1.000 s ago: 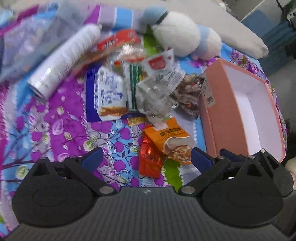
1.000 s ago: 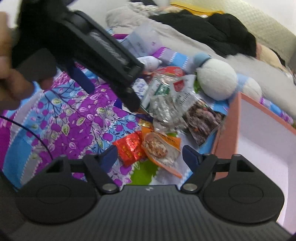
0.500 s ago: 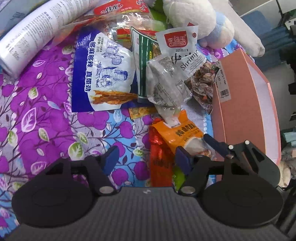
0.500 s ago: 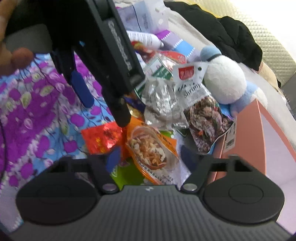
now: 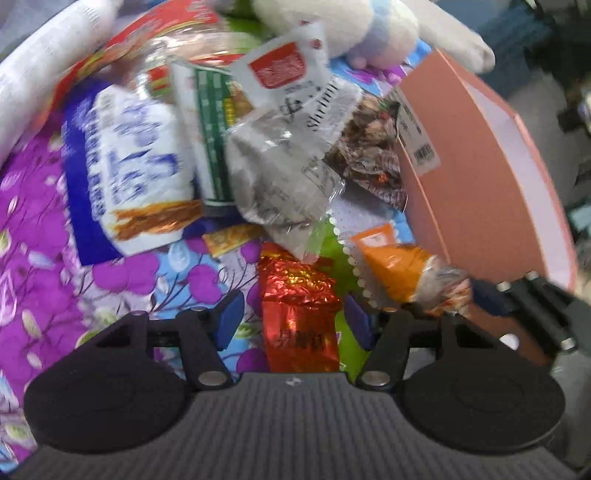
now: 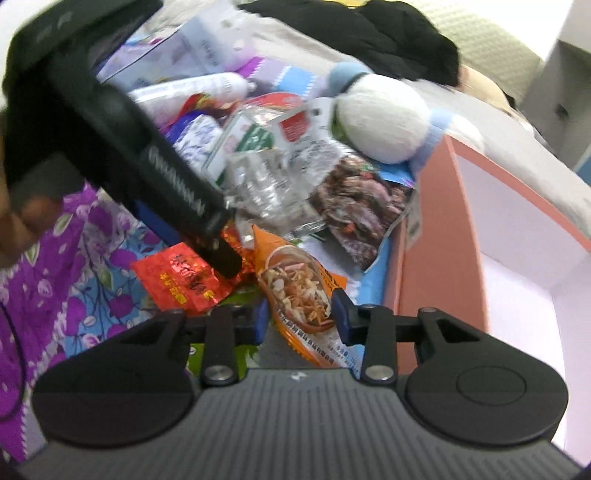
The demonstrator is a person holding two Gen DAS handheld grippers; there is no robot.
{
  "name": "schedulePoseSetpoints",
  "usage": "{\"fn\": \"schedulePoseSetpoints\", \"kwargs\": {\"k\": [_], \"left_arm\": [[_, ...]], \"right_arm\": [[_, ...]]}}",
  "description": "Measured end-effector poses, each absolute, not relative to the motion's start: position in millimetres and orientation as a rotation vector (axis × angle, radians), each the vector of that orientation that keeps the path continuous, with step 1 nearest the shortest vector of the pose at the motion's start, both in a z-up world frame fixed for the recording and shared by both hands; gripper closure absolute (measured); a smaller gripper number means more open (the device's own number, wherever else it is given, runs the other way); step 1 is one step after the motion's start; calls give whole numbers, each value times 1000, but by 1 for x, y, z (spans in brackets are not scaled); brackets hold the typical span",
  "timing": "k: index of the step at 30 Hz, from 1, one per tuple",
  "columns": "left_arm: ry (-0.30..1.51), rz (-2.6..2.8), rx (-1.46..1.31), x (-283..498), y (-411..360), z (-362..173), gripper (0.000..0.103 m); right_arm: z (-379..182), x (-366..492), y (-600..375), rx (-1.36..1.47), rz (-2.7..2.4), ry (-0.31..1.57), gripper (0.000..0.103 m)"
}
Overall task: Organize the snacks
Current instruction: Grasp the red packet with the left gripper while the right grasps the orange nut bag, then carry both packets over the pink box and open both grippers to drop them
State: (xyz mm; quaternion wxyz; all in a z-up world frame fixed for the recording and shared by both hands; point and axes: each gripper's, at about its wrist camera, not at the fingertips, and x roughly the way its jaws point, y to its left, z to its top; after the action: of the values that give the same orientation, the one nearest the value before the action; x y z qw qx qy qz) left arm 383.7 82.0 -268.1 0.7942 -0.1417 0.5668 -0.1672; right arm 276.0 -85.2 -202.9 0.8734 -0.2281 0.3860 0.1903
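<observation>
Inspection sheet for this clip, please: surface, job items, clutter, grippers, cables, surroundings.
Surface: floral bedspread, purple and blue.
Job's things: snack packets piled beside an open pink box; red foil packet; orange packet.
Clutter: plush toy, white roll, black clothes.
Grippers: left gripper open around the red foil packet; right gripper open, fingers either side of the orange packet.
Cables: thin black cable at the left edge.
Surroundings: grey bedding behind the box.

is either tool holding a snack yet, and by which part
Right tool straddles the orange snack packet at its lower middle; a firm grip cannot be told. Left tool is open around the red foil packet.
</observation>
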Motion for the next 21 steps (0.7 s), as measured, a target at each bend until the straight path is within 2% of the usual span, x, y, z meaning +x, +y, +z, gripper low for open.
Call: {"fn": "schedulePoseSetpoints", "kwargs": {"k": [7,9,21], "left_arm": [[1128,-363,39,383,29,-276,37],[1106,-356,76,378,21,-276,43],[1104,-241,-151,320,50,-257,45]], "right_arm": [[-194,276,-93,-423,352,816,66],[-193,275,-94,-406,353,826,66],[-179,261,-102,-299,369,851,66]]}}
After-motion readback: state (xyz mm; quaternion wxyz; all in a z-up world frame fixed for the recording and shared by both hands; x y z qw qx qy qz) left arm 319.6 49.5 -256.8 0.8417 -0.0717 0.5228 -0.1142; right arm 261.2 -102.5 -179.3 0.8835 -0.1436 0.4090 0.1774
